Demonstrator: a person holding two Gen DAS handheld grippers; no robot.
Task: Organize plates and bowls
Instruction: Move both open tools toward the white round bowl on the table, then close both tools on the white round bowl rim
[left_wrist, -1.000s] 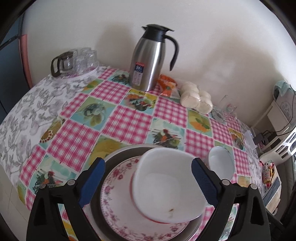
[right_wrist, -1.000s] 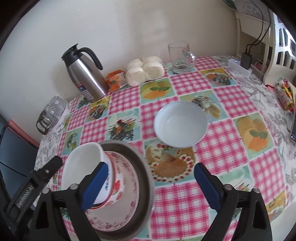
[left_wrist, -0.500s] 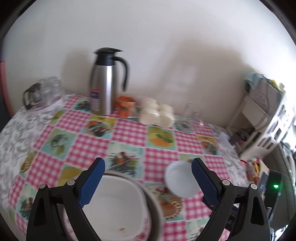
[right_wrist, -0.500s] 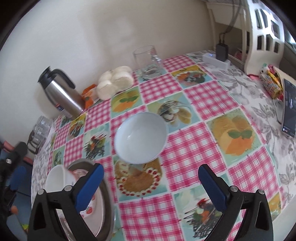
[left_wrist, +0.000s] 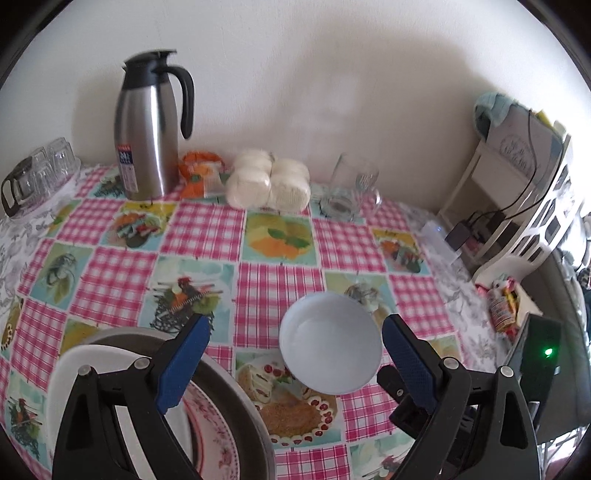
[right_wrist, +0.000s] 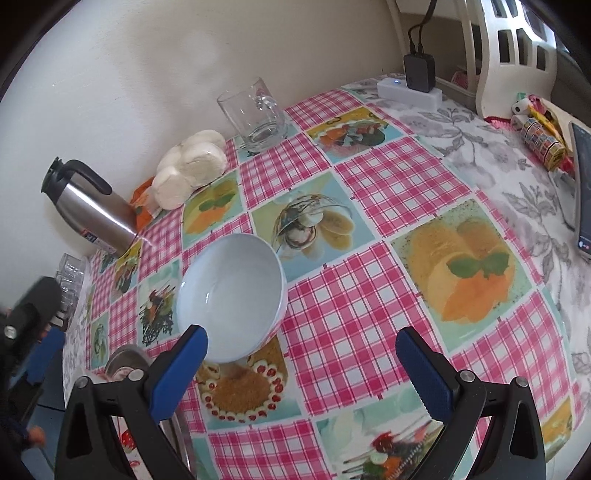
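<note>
A pale blue bowl (left_wrist: 330, 350) stands empty on the checked tablecloth; it also shows in the right wrist view (right_wrist: 231, 295). My left gripper (left_wrist: 295, 362) is open, its fingers on either side of the bowl, not touching it. At the lower left a white bowl (left_wrist: 74, 373) sits on a floral plate (left_wrist: 216, 439) inside a grey metal dish (left_wrist: 243, 398). My right gripper (right_wrist: 303, 369) is open and empty, its left finger (right_wrist: 181, 365) just in front of the blue bowl.
A steel jug (left_wrist: 147, 129), an orange packet (left_wrist: 197, 173), wrapped white buns (left_wrist: 267, 182) and a glass mug (left_wrist: 349, 190) line the wall. Small glasses (left_wrist: 37, 177) stand at the far left. A white rack (left_wrist: 524, 206), a charger and a phone (right_wrist: 581, 188) are on the right.
Both grippers have swung right, from the stacked dishes towards the blue bowl, which now lies between the left gripper's fingers. The white bowl stays on the stack.
</note>
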